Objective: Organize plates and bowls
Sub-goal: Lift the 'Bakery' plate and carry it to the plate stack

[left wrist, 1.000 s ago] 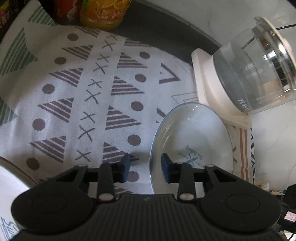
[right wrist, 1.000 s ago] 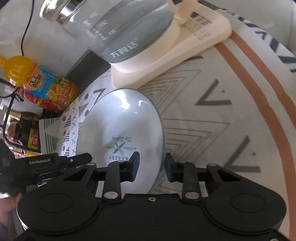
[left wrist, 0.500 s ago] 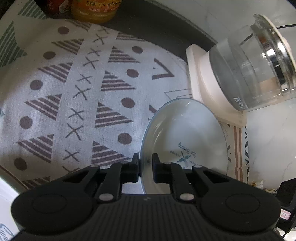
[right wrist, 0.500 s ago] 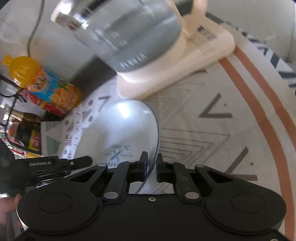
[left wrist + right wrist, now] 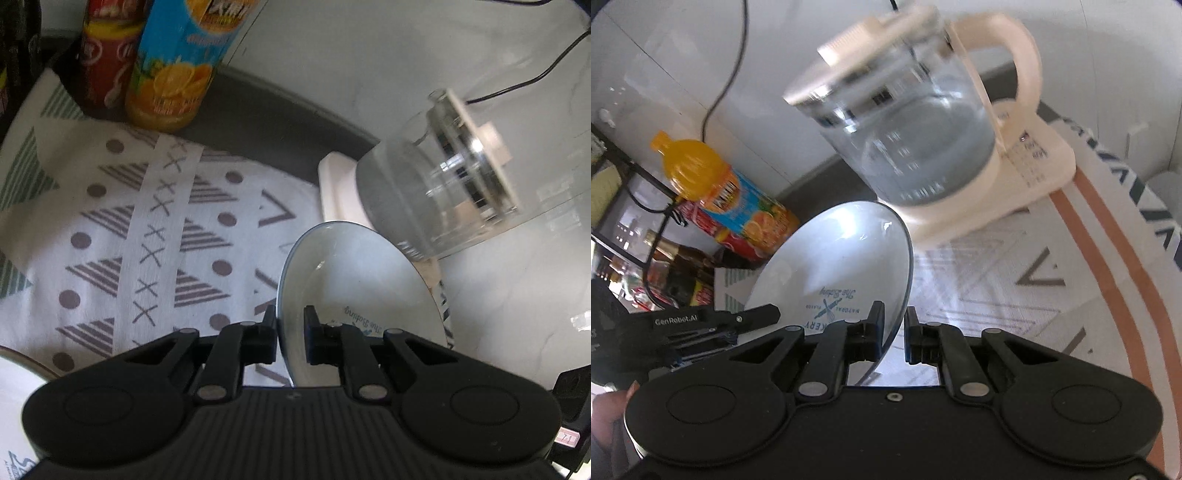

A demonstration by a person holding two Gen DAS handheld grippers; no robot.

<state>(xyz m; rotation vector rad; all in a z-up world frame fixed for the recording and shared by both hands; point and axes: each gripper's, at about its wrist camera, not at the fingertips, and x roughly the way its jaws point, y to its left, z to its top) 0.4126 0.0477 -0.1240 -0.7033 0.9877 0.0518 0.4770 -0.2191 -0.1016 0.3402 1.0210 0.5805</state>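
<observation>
Tilting above the patterned cloth [image 5: 122, 236], the glass plate [image 5: 354, 288] with blue bakery lettering is pinched on opposite rims: the left gripper [image 5: 290, 332] closes narrowly on its left edge, the right gripper [image 5: 892, 330] on its right edge. Just behind it stands a glass kettle [image 5: 908, 136] on a cream base [image 5: 1034, 173]. An orange juice bottle [image 5: 720, 188] stands further back, beside a red-labelled bottle [image 5: 105, 55]. Another white plate [image 5: 14, 406] shows at the left view's lower-left corner.
</observation>
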